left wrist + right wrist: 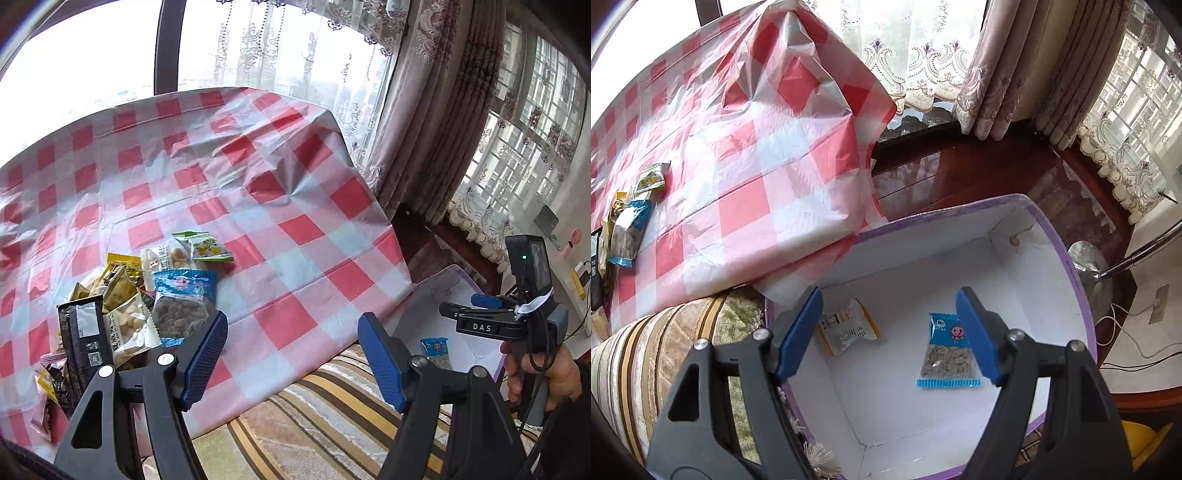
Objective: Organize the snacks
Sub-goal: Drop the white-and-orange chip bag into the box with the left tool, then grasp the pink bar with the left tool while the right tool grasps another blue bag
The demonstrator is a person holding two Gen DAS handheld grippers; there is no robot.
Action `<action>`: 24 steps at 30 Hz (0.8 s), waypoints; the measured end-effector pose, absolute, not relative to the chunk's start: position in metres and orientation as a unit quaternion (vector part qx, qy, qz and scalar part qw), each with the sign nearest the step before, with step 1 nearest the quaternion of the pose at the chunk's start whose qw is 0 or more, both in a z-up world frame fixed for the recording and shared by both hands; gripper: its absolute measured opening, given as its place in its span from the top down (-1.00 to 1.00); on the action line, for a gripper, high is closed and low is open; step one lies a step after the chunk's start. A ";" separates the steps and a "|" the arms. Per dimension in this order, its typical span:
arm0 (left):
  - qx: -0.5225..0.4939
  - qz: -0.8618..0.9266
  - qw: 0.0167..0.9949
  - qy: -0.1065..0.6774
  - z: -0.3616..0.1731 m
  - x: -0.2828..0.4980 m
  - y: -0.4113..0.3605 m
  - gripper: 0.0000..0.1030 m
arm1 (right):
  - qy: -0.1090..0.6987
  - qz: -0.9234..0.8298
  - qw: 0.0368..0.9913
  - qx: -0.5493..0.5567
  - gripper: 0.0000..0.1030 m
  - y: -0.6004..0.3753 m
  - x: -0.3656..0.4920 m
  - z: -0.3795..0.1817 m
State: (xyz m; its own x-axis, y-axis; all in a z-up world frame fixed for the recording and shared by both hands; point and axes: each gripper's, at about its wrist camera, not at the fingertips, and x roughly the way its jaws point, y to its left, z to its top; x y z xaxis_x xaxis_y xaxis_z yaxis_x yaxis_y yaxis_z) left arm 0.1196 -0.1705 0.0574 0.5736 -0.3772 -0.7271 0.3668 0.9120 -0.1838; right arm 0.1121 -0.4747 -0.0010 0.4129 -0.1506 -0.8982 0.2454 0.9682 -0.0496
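We hold the right gripper (889,334) spread wide and empty above the white box (1082,280), whose rim is trimmed in purple. On the box floor lie two packets: a blue seed packet (947,356) with a pink cartoon face and a clear window showing pale seeds, near the right wall, and an orange-edged white packet (847,330) with printed text, close to the left wall. The two lie well apart.

Our left gripper (293,354) is likewise wide open and holds nothing, hovering over the near edge of the checked tablecloth (295,229) where it drapes onto a striped cushion (332,413). At the cloth's near left corner sits the snack pile (122,306): a second blue packet (183,302) of dark seeds, a white packet of pale nuts (129,325), gold wrappers (118,280), a tall black packet (86,339) and, at the pile's far end, a green-and-yellow packet (205,247).

Beyond, lace curtains (295,55) cover the window.
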 end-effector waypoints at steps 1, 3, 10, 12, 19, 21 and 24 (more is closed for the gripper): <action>-0.016 -0.194 0.891 0.411 0.058 0.118 -0.157 -0.43 | 0.528 -0.116 0.840 0.049 -0.55 -0.472 0.115 0.002; -0.033 -0.158 0.899 0.407 0.059 0.114 -0.127 -0.43 | 0.526 -0.101 0.842 0.073 -0.56 -0.466 0.121 0.009; -0.126 -0.049 0.897 0.421 0.044 0.095 -0.007 -0.42 | 0.520 -0.018 0.848 0.096 -0.56 -0.394 0.145 0.011; -0.134 -0.027 0.893 0.429 0.037 0.088 0.019 -0.42 | 0.525 0.013 0.847 0.081 -0.56 -0.367 0.151 0.010; -0.149 0.030 0.868 0.472 0.012 0.078 0.082 -0.42 | 0.527 0.076 0.846 0.018 -0.56 -0.288 0.161 0.006; -0.138 0.041 0.861 0.487 0.003 0.080 0.090 -0.41 | 0.528 0.082 0.845 0.016 -0.56 -0.274 0.165 0.005; -0.133 0.034 0.853 0.504 -0.007 0.088 0.099 -0.34 | 0.532 0.090 0.842 0.011 -0.56 -0.259 0.170 0.001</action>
